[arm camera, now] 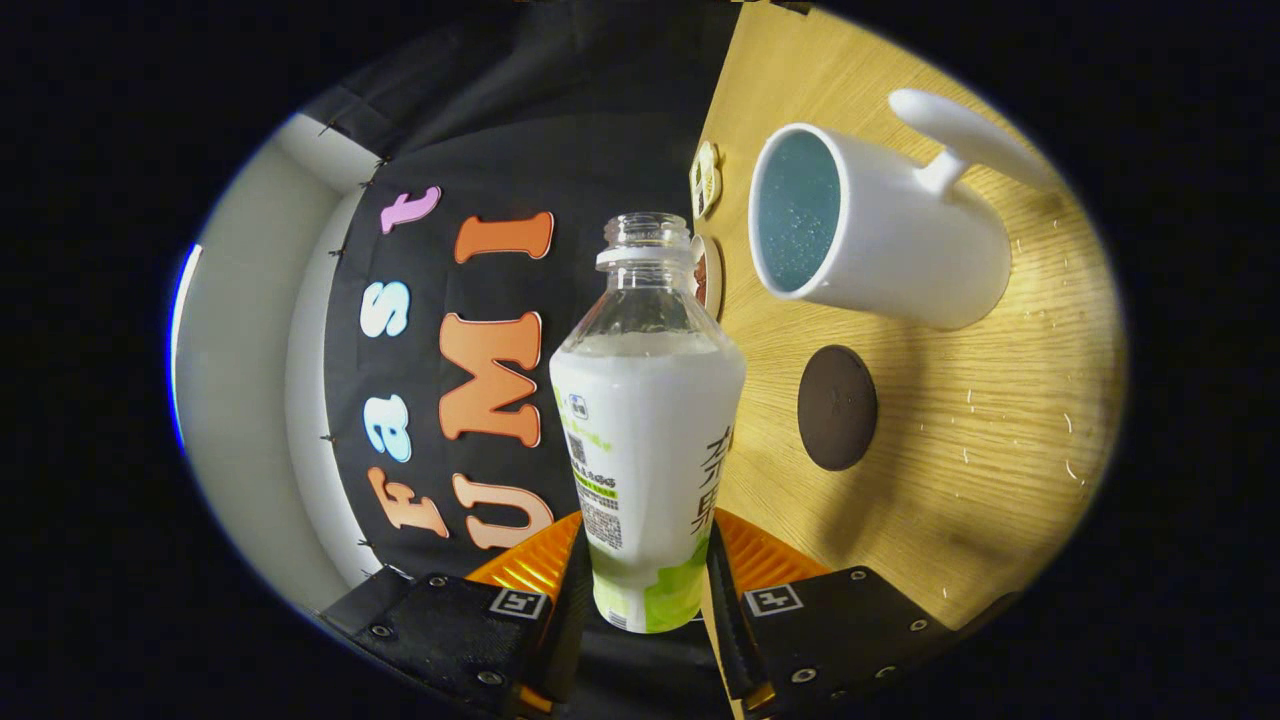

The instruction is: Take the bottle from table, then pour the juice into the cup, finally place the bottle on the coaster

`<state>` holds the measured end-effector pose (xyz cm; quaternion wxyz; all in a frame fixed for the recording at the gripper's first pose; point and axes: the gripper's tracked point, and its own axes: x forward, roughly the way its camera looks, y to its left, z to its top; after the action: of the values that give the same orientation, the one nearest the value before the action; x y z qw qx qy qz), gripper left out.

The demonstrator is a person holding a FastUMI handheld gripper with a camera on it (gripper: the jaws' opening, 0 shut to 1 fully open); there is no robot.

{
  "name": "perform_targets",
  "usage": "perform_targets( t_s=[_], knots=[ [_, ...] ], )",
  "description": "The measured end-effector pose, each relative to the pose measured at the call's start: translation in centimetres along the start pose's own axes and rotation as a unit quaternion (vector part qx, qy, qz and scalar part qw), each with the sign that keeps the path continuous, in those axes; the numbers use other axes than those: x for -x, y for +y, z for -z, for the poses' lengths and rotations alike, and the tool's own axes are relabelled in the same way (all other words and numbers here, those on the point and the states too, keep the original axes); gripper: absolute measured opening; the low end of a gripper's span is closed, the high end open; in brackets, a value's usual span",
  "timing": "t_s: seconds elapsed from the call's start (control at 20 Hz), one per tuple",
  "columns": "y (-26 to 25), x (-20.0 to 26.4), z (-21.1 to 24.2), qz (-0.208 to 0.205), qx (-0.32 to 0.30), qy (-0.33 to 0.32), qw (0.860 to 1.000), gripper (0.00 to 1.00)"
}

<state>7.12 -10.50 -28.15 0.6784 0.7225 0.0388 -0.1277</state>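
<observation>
Between my jaws (645, 590), clamped low on its body, sits the uncapped clear plastic bottle with a white-and-green label (648, 440), both sides pressing it. The whole view is rolled over, so the pale wooden desk (960, 470) stands off to one side. Beyond the bottle's mouth: the white handled cup with a blue inside (880, 235), with the round dark brown coaster (837, 407) nearer me, apart from the cup. Risks, as I judge them: the mouth is not over the cup's rim, so further tilt could spill onto the desk; the low grip might let the bottle swing.
</observation>
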Motion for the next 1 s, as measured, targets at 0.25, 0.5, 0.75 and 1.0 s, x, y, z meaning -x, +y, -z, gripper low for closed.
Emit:
perform_targets(
  t_s=[0.25,0.5,0.75,1.0],
  knots=[
    [0.2,-0.5,-0.4,-0.009,-0.049,-0.002,0.999,0.57],
    [0.4,-0.2,-0.9,-0.014,-0.072,-0.002,0.997,0.57],
    [0.8,0.1,-1.4,-0.020,-0.086,-0.008,0.996,0.57],
    [1.0,0.2,-1.7,-0.023,-0.096,-0.011,0.995,0.57]
  ],
)
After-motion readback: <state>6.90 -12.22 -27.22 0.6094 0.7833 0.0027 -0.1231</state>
